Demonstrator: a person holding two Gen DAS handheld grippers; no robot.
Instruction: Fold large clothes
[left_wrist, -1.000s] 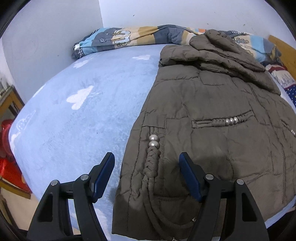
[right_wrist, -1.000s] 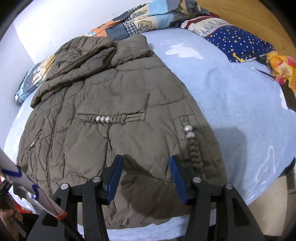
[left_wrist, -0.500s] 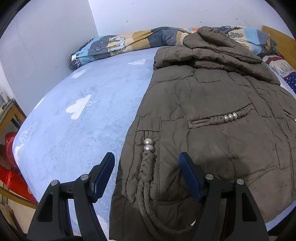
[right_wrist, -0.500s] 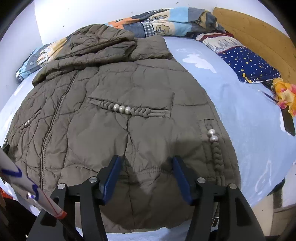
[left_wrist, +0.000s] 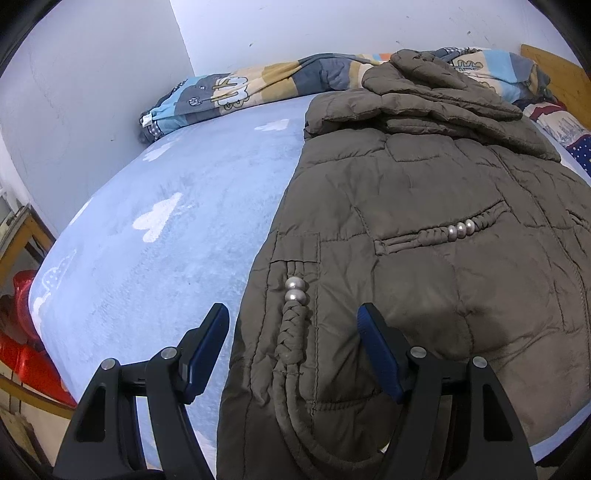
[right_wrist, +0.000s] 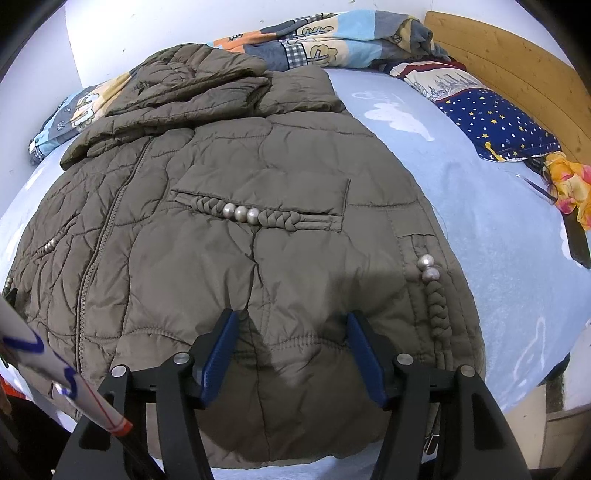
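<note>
Left wrist view: left tool (left_wrist: 293, 325) spread over olive quilted jacket (left_wrist: 424, 258) hem; right tool (right_wrist: 291, 332) just widened, empty; pinch hem corners evenly.

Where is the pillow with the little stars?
In the right wrist view, the starry blue pillow lies at the upper right on the blue bedsheet, beside the wooden headboard, right of the brown jacket.

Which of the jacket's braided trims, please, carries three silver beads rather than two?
The braided pocket trim running crosswise on the jacket front has three beads; the braided cord hanging down the side seam has only two.
</note>
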